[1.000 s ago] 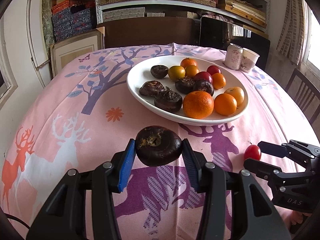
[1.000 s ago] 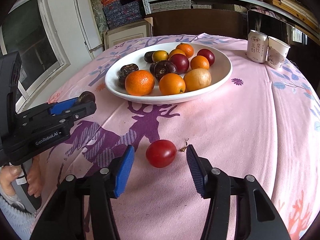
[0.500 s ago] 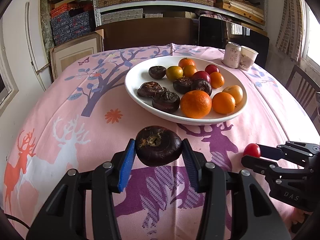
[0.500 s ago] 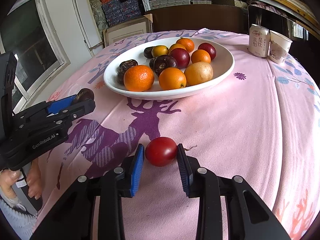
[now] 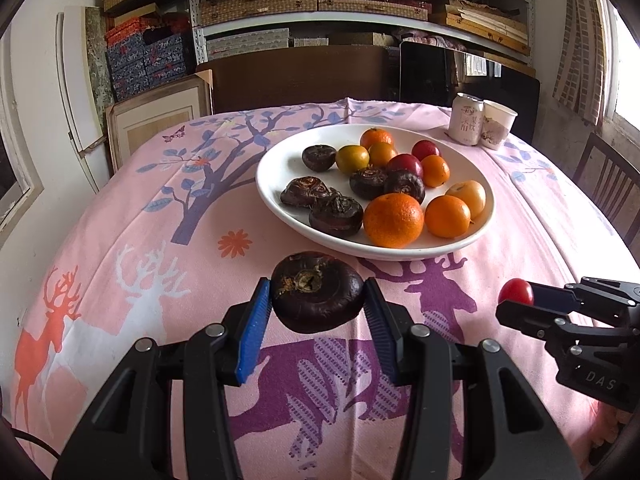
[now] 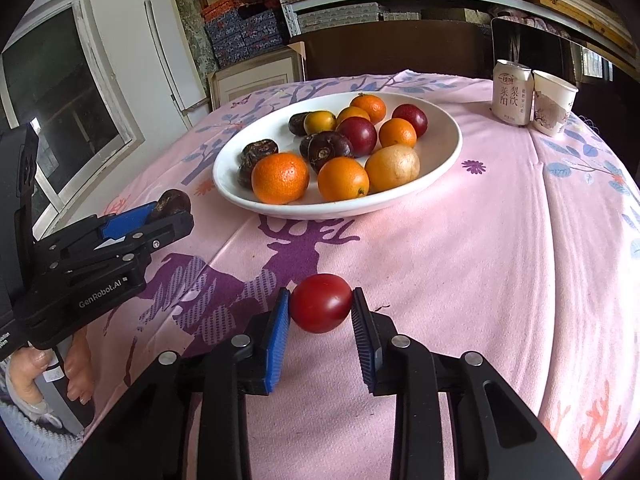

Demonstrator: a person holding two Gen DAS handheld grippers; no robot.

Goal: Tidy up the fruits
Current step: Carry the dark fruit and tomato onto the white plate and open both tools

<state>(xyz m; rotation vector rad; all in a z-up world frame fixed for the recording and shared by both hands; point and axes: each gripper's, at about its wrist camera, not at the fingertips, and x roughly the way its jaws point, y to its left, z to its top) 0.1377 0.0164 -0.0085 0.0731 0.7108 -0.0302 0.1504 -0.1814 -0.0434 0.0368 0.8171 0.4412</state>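
— Both tongs loaded? Left tongs (image 5: 318,306) clamp a dark water chestnut (image 5: 318,297), right tongs (image 6: 320,312) pinch a red cherry tomato (image 6: 321,302).

— Yes, both short of the white plate (image 6: 448,152), which lies straight ahead, beyond them. Left looks slightly nearer its rim.

— Then carry forward, over the rim.

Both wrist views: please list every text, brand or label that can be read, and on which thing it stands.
"GenRobot.AI": on the left gripper body.
"DAS": on the right gripper body, the rest cut off.
"梨饮" and "莱阳": on the drink can; its smaller print is too small to read.
Paper cup: a picture only, no readable text.
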